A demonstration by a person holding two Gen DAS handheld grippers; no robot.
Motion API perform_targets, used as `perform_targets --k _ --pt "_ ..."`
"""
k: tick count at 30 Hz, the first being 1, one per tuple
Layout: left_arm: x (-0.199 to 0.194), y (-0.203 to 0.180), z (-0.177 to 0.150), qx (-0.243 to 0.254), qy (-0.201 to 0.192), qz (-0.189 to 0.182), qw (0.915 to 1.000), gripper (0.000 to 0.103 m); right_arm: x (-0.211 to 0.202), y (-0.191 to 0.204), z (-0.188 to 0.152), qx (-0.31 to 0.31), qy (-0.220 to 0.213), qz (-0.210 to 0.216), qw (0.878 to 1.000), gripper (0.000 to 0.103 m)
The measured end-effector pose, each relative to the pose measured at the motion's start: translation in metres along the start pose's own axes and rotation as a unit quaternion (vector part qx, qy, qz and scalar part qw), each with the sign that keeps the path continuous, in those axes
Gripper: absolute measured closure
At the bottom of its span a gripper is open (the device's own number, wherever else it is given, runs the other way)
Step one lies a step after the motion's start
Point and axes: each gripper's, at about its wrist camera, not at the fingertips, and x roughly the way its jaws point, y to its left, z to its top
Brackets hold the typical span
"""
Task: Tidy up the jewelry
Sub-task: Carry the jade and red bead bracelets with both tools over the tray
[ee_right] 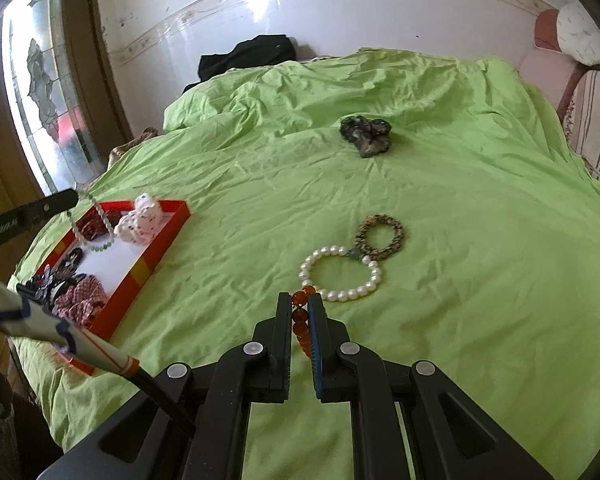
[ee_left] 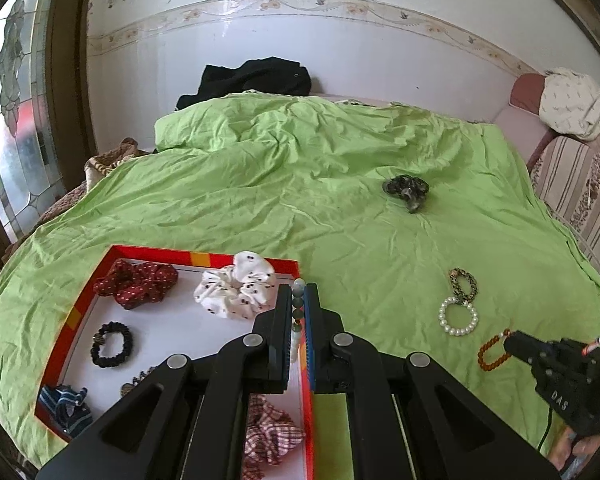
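My left gripper is shut on a strand of pale green beads, held over the right rim of the red tray. In the right wrist view that strand hangs from the left gripper above the tray. My right gripper is shut on an amber bead bracelet, just above the green bedspread, close to a pearl bracelet. In the left wrist view the right gripper shows with the amber bracelet dangling from it.
The tray holds a red dotted scrunchie, a white one, a black one and others. On the bedspread lie the pearl bracelet, a leopard-patterned band and a dark scrunchie. A sofa borders the right side.
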Motion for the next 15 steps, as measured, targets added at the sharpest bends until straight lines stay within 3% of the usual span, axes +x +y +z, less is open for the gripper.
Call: perform_targets --k 10,15 --pt "-0.011 0.027 0.005 -0.024 -0.005 0.005 0.9997 0.098 -0.006 0.039 0.000 -0.031 0.007 0.013 0.999 0.094" --pt "-0.012 0.040 0.009 -0.039 -0.002 0.002 0.9992 0.098 -0.005 0.059 0.012 -0.020 0.010 0.040 0.999 0.094"
